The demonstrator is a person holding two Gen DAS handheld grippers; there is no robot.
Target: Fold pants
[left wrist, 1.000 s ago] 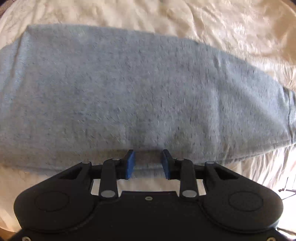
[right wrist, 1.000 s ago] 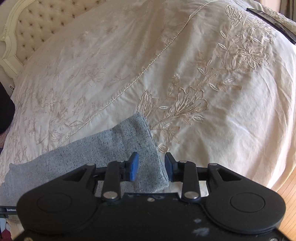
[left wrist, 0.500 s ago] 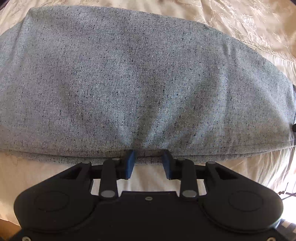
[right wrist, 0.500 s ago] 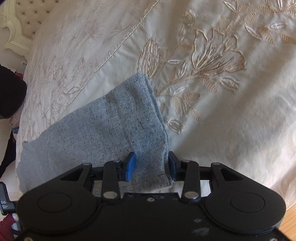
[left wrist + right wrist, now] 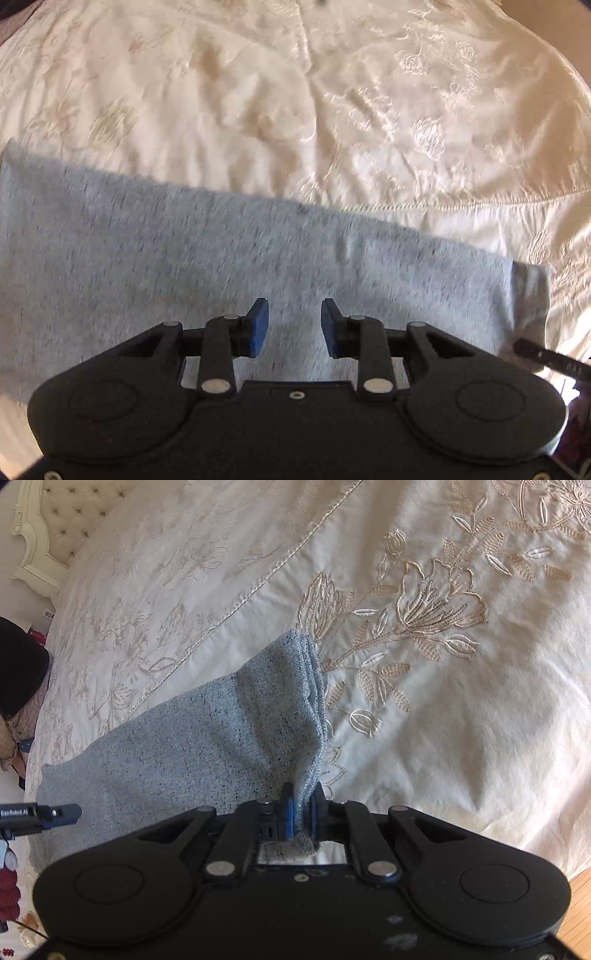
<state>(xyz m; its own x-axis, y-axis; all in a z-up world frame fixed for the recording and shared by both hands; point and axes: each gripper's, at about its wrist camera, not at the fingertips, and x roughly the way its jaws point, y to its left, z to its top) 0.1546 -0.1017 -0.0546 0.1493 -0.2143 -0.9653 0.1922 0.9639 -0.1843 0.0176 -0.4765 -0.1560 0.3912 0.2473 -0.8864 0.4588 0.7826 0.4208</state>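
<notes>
Pants: the pants (image 5: 192,746) are light grey-blue knit cloth flecked with dark specks, folded into a long flat band with several layers showing at the cuff end.
Where they lie: on the cream embroidered bedspread (image 5: 461,709), running along the near edge of the bed; the cuff end lies just beside a stitched flower motif (image 5: 436,605), and the tufted headboard (image 5: 55,528) is well apart at the far corner.
Cuff end: bunched and pulled to a peak, with creases running down into the jaws.
Right gripper: the right gripper (image 5: 300,812) has just been closing, and its blue pads now pinch the corner of the cuff.
Left gripper: the left gripper (image 5: 294,325) stands with its blue pads apart over the flat middle of the band (image 5: 221,266), nothing between them.
Left view: blurred, so the weave reads as streaks.
Far edge of the band: straight and flat against the bedspread (image 5: 406,110).
</notes>
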